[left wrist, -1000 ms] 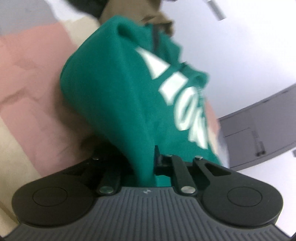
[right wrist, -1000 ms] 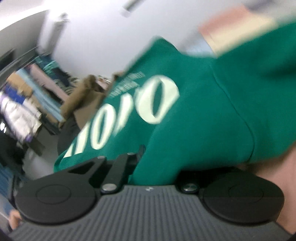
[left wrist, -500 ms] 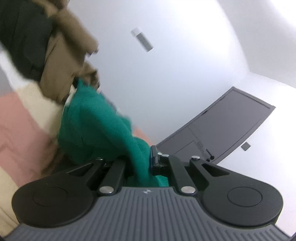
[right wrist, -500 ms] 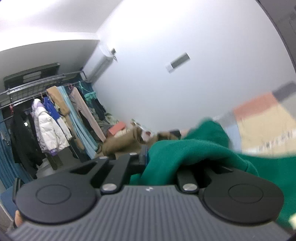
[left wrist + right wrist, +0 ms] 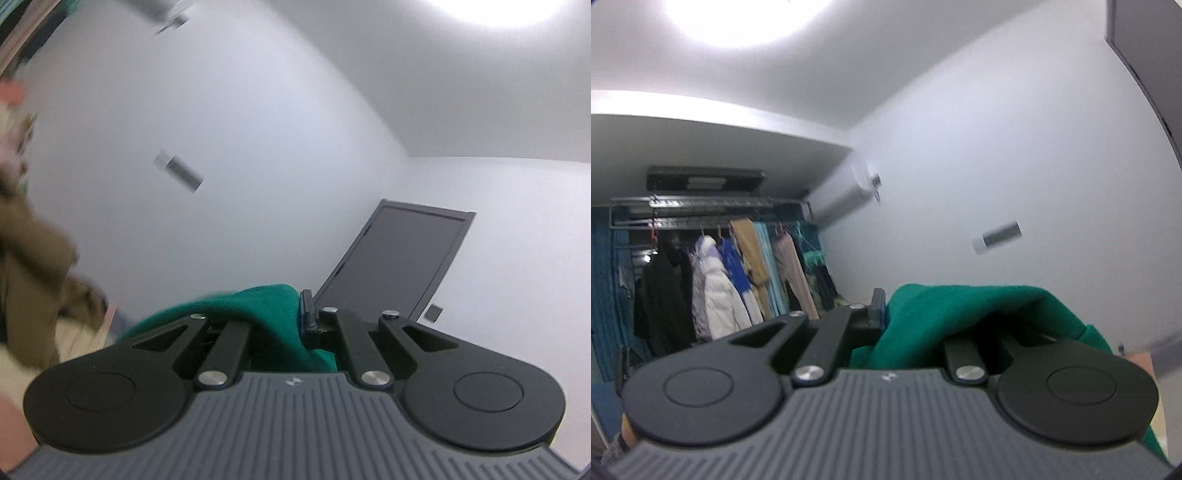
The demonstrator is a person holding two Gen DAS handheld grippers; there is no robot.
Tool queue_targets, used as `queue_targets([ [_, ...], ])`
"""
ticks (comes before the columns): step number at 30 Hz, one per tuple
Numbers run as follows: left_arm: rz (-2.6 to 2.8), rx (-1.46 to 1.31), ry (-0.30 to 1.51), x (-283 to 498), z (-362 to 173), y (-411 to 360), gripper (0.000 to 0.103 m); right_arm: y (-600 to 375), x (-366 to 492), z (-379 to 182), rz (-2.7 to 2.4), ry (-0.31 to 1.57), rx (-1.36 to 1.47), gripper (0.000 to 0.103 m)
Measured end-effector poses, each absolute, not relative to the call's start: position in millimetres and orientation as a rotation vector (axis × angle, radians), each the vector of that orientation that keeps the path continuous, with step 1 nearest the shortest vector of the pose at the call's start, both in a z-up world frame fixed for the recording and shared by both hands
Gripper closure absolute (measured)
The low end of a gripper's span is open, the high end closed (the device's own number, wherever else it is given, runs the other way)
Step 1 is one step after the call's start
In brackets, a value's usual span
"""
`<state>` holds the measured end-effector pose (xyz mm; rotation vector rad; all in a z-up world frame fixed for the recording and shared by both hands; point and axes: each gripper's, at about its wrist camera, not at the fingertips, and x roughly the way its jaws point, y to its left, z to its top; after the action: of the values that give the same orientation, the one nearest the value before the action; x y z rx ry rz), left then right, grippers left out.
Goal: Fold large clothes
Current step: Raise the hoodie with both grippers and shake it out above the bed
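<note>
My left gripper point(image 5: 291, 314) is shut on a bunched fold of the green sweatshirt point(image 5: 258, 314), which drapes over the left finger and down out of view. My right gripper point(image 5: 897, 314) is shut on another part of the same green sweatshirt point(image 5: 960, 306), which covers its right finger and hangs off to the right. Both grippers are tilted up toward the walls and ceiling. Most of the garment and its white lettering are hidden below the gripper bodies.
A brown garment point(image 5: 26, 266) hangs blurred at the left of the left wrist view. A dark door point(image 5: 402, 258) stands in the white wall. The right wrist view shows a rack of hanging clothes point(image 5: 720, 273) and a wall air conditioner point(image 5: 842, 199).
Both grippers have swung upward with the green sweatshirt held. The patterned bed surface and the white lettering have dropped out of view; walls and ceiling now fill both views.
</note>
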<state>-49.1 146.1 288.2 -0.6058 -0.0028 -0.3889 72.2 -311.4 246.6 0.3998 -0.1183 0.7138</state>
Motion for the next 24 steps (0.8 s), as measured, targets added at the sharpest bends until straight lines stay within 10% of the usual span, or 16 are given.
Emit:
queue_targets([
  [12,-0.318,-0.467,0.017,14,393,118,0.096,-306,114,366,0.644,-0.227,0.266,0.09],
  [24,-0.118,-0.392,0.347,246,168,113,0.096,-272,302,155,0.439,0.103,0.274,0.09],
])
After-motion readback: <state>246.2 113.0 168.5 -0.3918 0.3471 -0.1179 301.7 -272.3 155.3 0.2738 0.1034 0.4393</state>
